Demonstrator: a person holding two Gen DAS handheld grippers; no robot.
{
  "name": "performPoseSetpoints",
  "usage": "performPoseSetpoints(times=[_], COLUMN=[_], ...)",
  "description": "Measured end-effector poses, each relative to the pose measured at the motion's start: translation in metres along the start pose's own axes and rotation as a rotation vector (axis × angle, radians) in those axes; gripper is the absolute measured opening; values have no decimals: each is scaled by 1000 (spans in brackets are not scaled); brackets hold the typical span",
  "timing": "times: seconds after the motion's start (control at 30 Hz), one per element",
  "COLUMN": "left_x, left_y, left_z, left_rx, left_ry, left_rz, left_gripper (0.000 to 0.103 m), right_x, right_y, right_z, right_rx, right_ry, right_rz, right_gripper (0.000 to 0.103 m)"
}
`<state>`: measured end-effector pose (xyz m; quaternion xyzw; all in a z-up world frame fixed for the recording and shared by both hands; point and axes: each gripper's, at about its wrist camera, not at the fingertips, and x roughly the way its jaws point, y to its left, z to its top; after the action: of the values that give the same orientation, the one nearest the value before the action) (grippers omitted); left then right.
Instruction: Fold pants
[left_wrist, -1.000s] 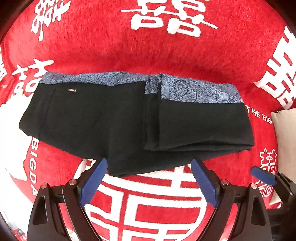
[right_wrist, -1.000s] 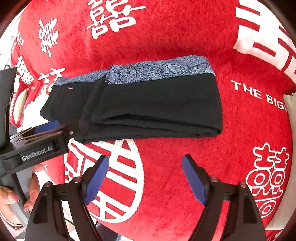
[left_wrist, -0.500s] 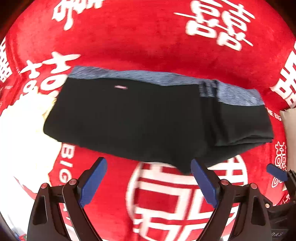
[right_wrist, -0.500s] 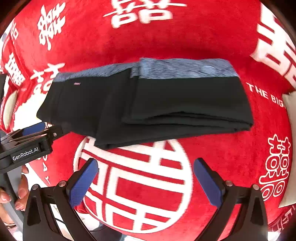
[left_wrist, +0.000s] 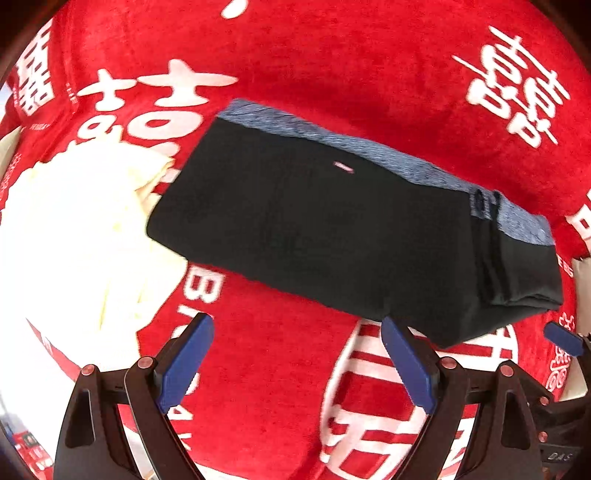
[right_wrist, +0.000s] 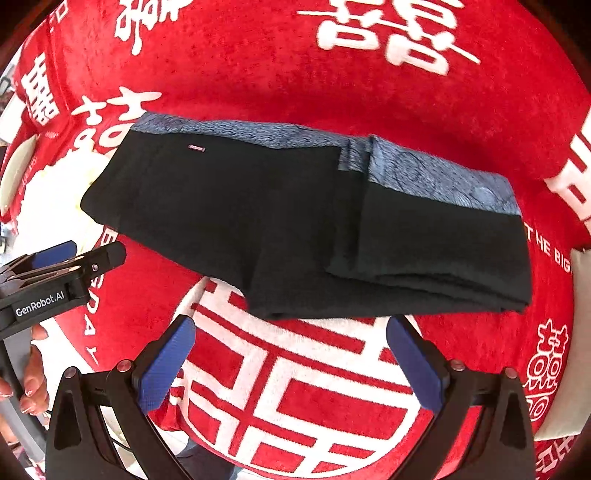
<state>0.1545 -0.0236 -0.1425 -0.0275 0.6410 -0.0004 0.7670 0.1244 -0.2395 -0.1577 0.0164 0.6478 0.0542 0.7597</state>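
Black pants with a blue-grey patterned waistband lie folded on a red cloth with white characters; their right part is doubled over on top. They also show in the right wrist view. My left gripper is open and empty, just in front of the pants' near edge. My right gripper is open and empty, its fingertips at the near edge of the pants. The left gripper's body shows at the left of the right wrist view, held by a hand.
The red cloth covers the whole surface. A bright white-yellow fabric lies left of the pants. A pale object sits at the right edge.
Both grippers have shifted left, so the pants sit further right in both views. The left view has also turned, and the white fabric has come into sight. The jaws stay open.
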Motion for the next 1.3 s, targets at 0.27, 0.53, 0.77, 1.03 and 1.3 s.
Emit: performPoseSetpoints(times=[0.27, 0.53, 0.77, 1.03, 1.3], left_x=[4, 13, 18, 25, 34], left_y=[23, 36, 45, 55, 92], left_z=[3, 7, 13, 22, 22], left_rx=[-48, -80, -96, -124, -286], left_ry=[2, 31, 30, 31, -1], left_rz=[-5, 18, 19, 6, -163], left_gripper=[92, 92, 92, 92, 92], right_x=[5, 12, 19, 26, 31], right_y=[13, 22, 27, 29, 29], right_z=[10, 15, 17, 23, 26], right_rx=[-29, -43, -50, -57, -54], right_ry=[12, 31, 53, 74, 86], right_rz=[-2, 2, 2, 7, 37], right_gripper=[103, 103, 103, 103, 103])
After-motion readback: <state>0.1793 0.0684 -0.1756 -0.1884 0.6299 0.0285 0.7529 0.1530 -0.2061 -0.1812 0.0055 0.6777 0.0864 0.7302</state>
